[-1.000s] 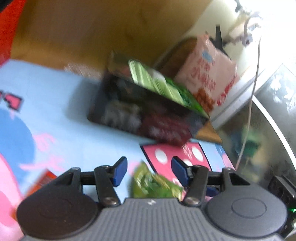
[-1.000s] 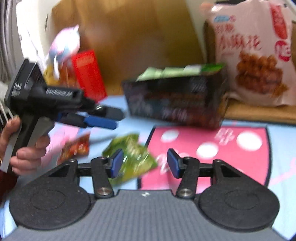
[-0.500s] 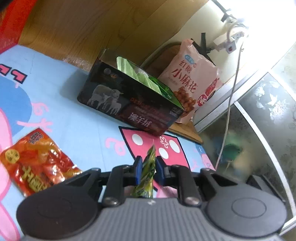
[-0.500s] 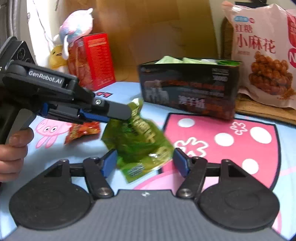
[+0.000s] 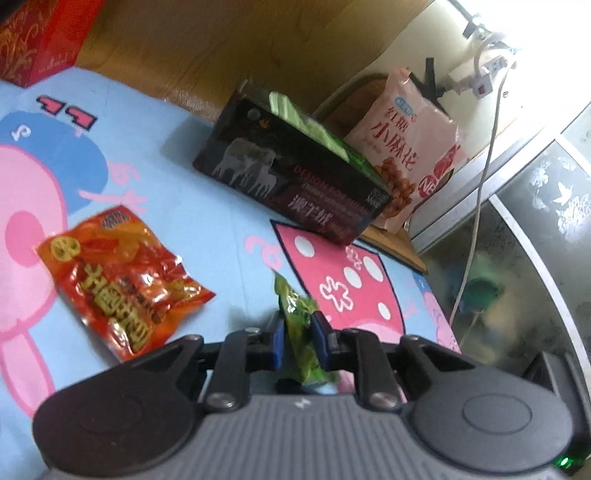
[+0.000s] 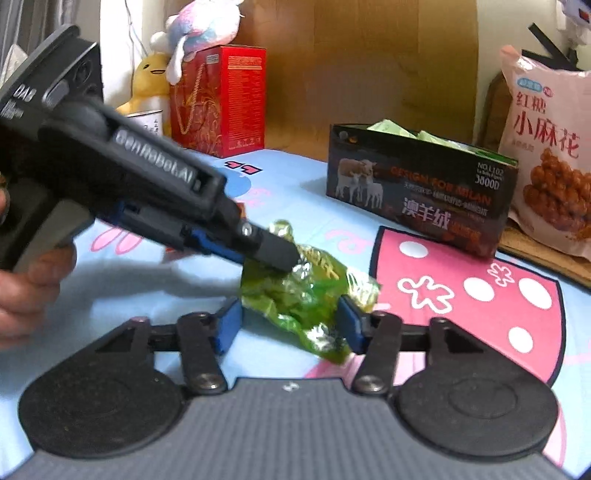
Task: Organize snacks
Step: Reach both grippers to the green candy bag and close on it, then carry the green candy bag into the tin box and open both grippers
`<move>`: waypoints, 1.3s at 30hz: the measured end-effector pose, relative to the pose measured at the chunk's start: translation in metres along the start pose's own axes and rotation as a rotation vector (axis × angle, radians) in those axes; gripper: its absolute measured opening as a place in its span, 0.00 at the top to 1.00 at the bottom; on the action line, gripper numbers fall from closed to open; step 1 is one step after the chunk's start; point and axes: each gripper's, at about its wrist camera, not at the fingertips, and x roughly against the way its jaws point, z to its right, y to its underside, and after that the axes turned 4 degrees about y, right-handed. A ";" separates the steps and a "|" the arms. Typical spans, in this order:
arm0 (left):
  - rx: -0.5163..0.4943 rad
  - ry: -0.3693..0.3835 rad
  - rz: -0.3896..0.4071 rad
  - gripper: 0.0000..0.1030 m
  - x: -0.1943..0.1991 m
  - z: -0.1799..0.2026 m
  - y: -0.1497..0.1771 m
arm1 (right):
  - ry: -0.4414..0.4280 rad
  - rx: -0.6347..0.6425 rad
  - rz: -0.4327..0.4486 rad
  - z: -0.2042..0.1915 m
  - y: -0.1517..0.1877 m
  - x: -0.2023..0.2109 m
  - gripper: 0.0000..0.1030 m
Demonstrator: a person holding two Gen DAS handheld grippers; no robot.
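A green snack packet [image 5: 292, 295] stands edge-on between the blue pads of my left gripper [image 5: 297, 325], which is shut on it. In the right wrist view the same packet [image 6: 303, 291] hangs from the left gripper [image 6: 277, 254] just above the cartoon mat [image 6: 295, 177]. My right gripper [image 6: 290, 319] sits around the packet's lower part. Its jaws are closing, one pad at each edge of the packet, not clearly pressing. A dark open box [image 6: 417, 192] with pale green packets inside stands behind. A red-orange snack packet [image 5: 118, 273] lies flat on the mat to the left.
A big pink snack bag [image 6: 550, 155] leans behind the dark box on a wooden board. A red carton [image 6: 221, 99] and plush toys [image 6: 199, 29] stand at the back left by the wooden wall. A person's hand [image 6: 29, 288] grips the left tool.
The left gripper shut on the green packet and lifted it off the mat. The right gripper came in around the hanging packet, widened, then narrowed on it.
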 end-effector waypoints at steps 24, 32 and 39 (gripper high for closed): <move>-0.207 0.078 0.187 0.86 -0.010 0.051 -0.127 | 0.357 0.195 0.381 0.028 -0.072 -0.018 0.86; -0.159 -0.071 0.189 0.80 -0.060 0.017 -0.162 | 0.331 0.109 0.280 0.065 -0.092 -0.070 0.80; -0.202 -0.217 0.202 0.77 -0.070 0.010 -0.157 | 0.306 0.071 0.341 0.065 -0.083 -0.066 0.62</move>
